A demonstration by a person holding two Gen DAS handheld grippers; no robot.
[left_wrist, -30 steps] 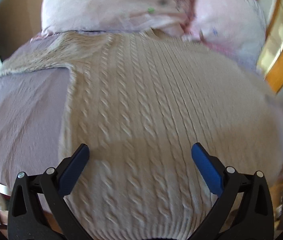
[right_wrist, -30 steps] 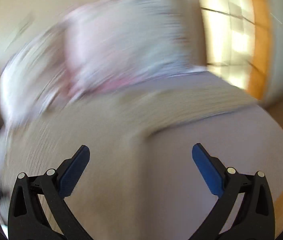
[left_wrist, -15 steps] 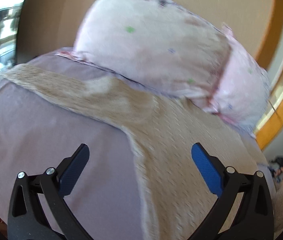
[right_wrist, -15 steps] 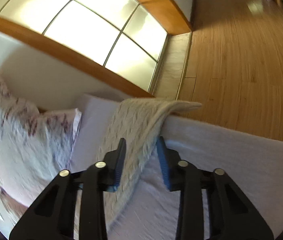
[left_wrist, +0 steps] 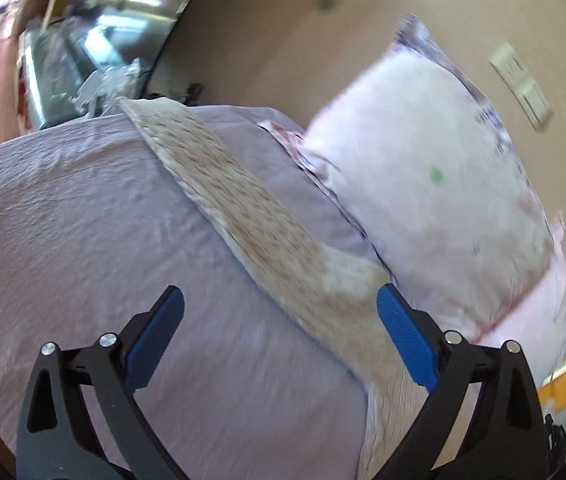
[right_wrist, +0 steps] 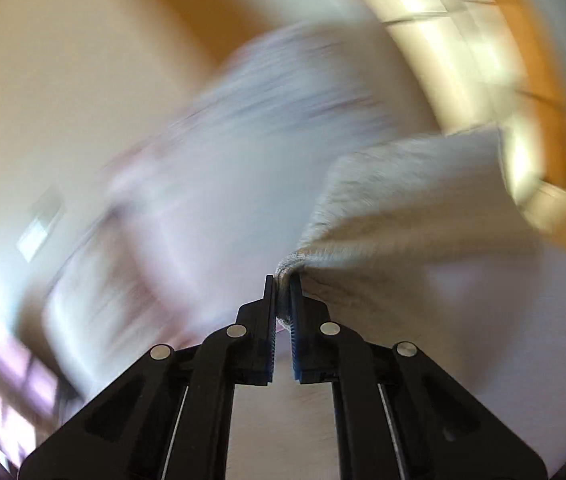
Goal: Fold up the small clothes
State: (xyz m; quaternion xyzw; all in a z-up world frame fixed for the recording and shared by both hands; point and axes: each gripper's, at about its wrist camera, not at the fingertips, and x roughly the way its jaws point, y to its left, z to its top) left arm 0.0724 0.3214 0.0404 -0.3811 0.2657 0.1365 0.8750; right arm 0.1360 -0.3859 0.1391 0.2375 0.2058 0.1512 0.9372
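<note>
In the left wrist view, the left gripper [left_wrist: 279, 334] hovers with jaws spread wide over the lilac bedsheet [left_wrist: 75, 240]; the cream cable-knit sweater [left_wrist: 243, 208] runs diagonally from upper left to lower right, pillow [left_wrist: 443, 184] at right. The right gripper [right_wrist: 282, 286] is clamped on a sweater edge [right_wrist: 403, 204], lifted at centre right, the view blurred.

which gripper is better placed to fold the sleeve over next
Right, probably. The right gripper already has its jaws shut on an edge of the beige cable-knit sweater, so it can carry that part over. The left gripper is open and holds nothing above the other sleeve on the lilac bedsheet.
</note>
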